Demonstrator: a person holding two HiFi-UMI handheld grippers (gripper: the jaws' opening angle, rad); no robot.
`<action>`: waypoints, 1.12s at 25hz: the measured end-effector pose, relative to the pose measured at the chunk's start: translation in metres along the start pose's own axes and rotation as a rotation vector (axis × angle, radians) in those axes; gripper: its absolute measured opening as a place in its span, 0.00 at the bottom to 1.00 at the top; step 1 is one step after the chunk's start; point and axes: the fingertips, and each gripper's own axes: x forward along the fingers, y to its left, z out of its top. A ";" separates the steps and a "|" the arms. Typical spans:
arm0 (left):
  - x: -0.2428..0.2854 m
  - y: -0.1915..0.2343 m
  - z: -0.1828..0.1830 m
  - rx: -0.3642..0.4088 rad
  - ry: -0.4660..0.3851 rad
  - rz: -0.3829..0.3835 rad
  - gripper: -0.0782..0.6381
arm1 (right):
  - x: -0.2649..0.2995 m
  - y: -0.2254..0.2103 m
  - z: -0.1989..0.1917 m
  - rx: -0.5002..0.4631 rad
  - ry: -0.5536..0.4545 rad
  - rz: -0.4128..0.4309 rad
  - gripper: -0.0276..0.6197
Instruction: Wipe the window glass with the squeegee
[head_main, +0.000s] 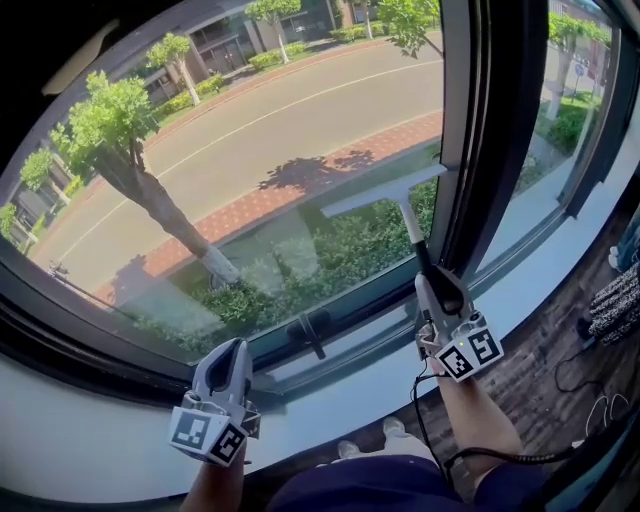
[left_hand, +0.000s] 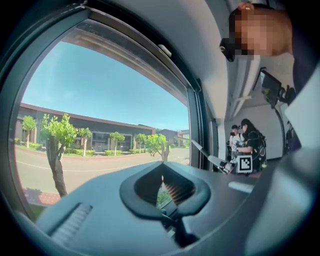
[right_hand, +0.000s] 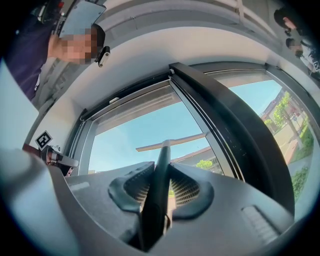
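In the head view the squeegee (head_main: 400, 200) stands upright against the window glass (head_main: 250, 150), its pale blade tilted across the lower right of the pane. Its dark handle (right_hand: 159, 185) runs down into my right gripper (head_main: 436, 296), which is shut on it. In the right gripper view that gripper (right_hand: 162, 167) clamps the handle between ribbed pads, and the blade (right_hand: 175, 141) crosses the sky above. My left gripper (head_main: 233, 352) hangs low near the white sill (head_main: 100, 450), apart from the squeegee. In the left gripper view it (left_hand: 163, 167) holds nothing and its tips meet.
A thick black mullion (head_main: 490, 130) stands just right of the squeegee. A black window handle (head_main: 312, 330) sits on the lower frame between the grippers. A cable (head_main: 500, 455) trails from the right gripper over the wooden floor (head_main: 540, 370). People (left_hand: 247, 140) stand farther back.
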 end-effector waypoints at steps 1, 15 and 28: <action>0.000 0.000 -0.002 -0.001 0.007 0.000 0.12 | -0.002 0.000 -0.003 0.003 0.003 -0.001 0.20; 0.009 -0.004 -0.004 0.008 0.082 -0.008 0.12 | -0.013 -0.003 -0.021 0.026 0.048 -0.013 0.20; 0.013 -0.015 -0.017 0.087 0.128 -0.029 0.12 | -0.040 -0.008 -0.064 0.033 0.108 -0.025 0.20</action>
